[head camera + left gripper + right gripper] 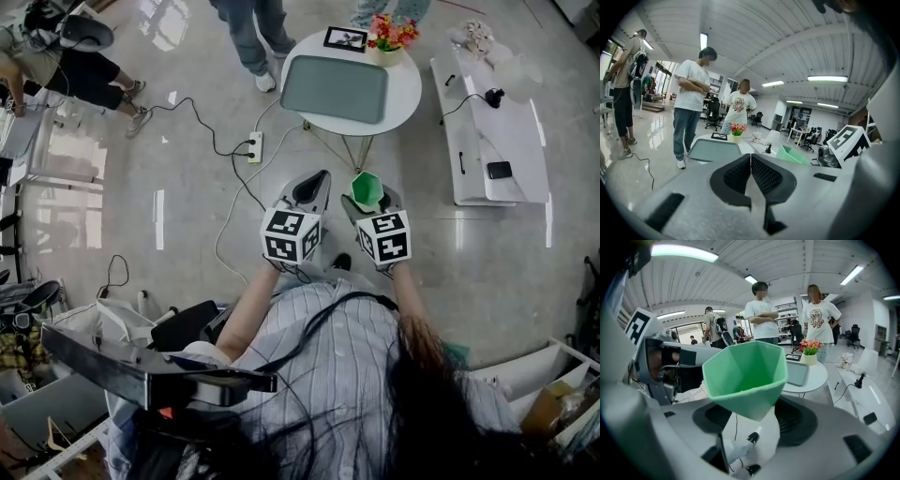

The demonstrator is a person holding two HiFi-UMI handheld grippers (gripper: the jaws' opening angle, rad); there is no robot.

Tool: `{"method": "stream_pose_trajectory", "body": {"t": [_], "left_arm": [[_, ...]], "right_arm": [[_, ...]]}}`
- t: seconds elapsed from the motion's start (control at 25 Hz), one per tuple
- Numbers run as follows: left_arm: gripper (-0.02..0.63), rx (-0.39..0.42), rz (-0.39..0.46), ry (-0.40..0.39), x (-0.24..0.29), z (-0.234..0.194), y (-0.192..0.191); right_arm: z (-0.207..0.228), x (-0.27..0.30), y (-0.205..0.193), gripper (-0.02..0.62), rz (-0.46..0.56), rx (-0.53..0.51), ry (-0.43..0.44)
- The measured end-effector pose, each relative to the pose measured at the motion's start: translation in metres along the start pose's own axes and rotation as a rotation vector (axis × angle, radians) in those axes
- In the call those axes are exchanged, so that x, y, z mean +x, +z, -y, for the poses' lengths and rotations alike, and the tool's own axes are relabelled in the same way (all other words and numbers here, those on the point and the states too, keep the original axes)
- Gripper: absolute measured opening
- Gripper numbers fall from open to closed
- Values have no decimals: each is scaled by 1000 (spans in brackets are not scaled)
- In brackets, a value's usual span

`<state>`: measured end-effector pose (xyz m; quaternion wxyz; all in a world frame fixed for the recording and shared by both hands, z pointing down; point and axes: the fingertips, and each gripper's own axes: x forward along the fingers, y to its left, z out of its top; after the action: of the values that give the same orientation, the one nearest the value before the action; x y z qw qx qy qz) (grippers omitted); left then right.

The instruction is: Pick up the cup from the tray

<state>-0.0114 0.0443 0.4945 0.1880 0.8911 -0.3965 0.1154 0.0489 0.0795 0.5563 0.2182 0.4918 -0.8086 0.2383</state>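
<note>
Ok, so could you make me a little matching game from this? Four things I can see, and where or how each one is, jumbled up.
Things:
1. green faceted plastic cup
2. grey-green rectangular tray
3. left tongs
4. pot of pink and orange flowers

Places or states:
A. shut, with nothing between them
B. at the far edge of the round white table, beside a small black picture frame
C. gripped in the right tongs, off the table
D. lying flat on the table with nothing on it

Pairs: 1-C, 2-D, 3-A, 4-B.
</note>
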Motion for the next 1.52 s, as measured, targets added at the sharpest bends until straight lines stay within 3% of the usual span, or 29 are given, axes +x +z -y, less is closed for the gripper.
{"method": "stream_pose_trajectory", "body": {"t": [0.76, 1.52], "left_arm": [[15, -26, 22, 25, -53, 26, -33], [15, -4, 27, 24, -56, 32, -34]], "right_arm": [[-47, -43, -33, 276, 2, -15, 42], [-56, -46, -34, 276, -3, -39, 66]]}}
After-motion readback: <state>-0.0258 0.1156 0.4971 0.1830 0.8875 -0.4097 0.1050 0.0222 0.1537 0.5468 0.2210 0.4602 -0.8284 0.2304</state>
